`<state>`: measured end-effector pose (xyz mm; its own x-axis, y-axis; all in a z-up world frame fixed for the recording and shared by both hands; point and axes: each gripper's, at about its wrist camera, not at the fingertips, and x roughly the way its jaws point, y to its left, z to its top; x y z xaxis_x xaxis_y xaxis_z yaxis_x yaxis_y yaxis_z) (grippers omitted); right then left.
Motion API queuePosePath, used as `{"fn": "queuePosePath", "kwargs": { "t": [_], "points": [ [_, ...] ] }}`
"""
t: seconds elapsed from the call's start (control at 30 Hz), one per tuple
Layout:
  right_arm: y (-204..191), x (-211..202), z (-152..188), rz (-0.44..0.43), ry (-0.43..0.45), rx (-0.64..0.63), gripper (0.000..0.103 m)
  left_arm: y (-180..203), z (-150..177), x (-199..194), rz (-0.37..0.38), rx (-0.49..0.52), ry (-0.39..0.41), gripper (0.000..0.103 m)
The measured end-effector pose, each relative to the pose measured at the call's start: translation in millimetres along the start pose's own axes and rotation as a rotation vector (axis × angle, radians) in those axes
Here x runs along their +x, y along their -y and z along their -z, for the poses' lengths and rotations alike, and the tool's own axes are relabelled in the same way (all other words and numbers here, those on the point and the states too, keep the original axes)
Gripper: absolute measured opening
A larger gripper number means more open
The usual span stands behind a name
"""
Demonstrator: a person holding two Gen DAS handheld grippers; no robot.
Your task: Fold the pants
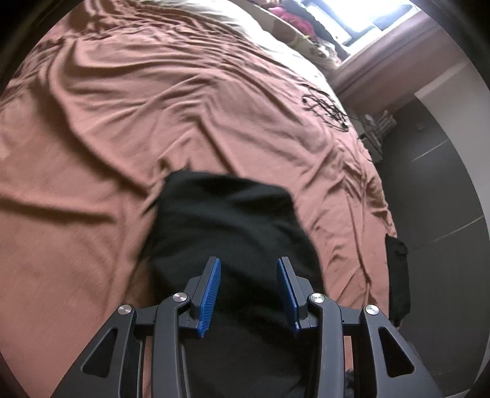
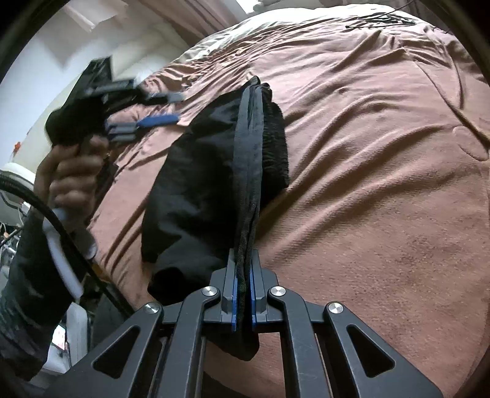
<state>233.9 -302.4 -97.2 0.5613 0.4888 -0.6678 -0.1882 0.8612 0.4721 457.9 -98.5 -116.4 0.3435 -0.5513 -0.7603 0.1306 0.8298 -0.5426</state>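
Observation:
Black pants (image 1: 226, 220) lie on a brown bedsheet (image 1: 107, 128). In the left wrist view my left gripper (image 1: 248, 266) is open, its blue pads (image 1: 211, 287) apart above the pants and holding nothing. In the right wrist view my right gripper (image 2: 243, 260) is shut on a folded edge of the pants (image 2: 199, 183), with the fabric edge running up from between the pads. The left gripper (image 2: 165, 107) also shows in the right wrist view, blurred, open, above the bed left of the pants, held by a hand (image 2: 70, 171).
A tangle of black cable (image 1: 327, 107) lies on the sheet near the far right bed edge. A dark cloth (image 1: 398, 275) hangs at the bed's right side over dark floor (image 1: 435, 189). A window (image 1: 361, 15) is beyond. A black hose (image 2: 61, 226) trails from the hand.

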Motion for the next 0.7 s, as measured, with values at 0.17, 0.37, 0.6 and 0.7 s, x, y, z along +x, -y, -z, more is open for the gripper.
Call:
{"fn": "queuePosePath", "kwargs": {
  "t": [0.17,0.37,0.6,0.7],
  "points": [
    [-0.6,-6.1,3.1,0.016,0.001,0.000,0.003,-24.6,31.2,-10.2,-0.011,-0.045,-0.008,0.041],
    [10.6,-21.9,3.2,0.013,0.043,0.045,0.008,-43.0,59.3,-18.3,-0.014,-0.080,-0.011,0.042],
    [6.7,-33.4,-14.8,0.011,0.080,0.065,0.046,-49.8,73.1,-23.4,0.006,-0.099,0.005,0.050],
    [-4.5,-36.2,-26.4,0.034,0.106,0.020,0.055,-50.8,75.7,-25.5,0.015,-0.101,0.011,0.050]
  ]
}}
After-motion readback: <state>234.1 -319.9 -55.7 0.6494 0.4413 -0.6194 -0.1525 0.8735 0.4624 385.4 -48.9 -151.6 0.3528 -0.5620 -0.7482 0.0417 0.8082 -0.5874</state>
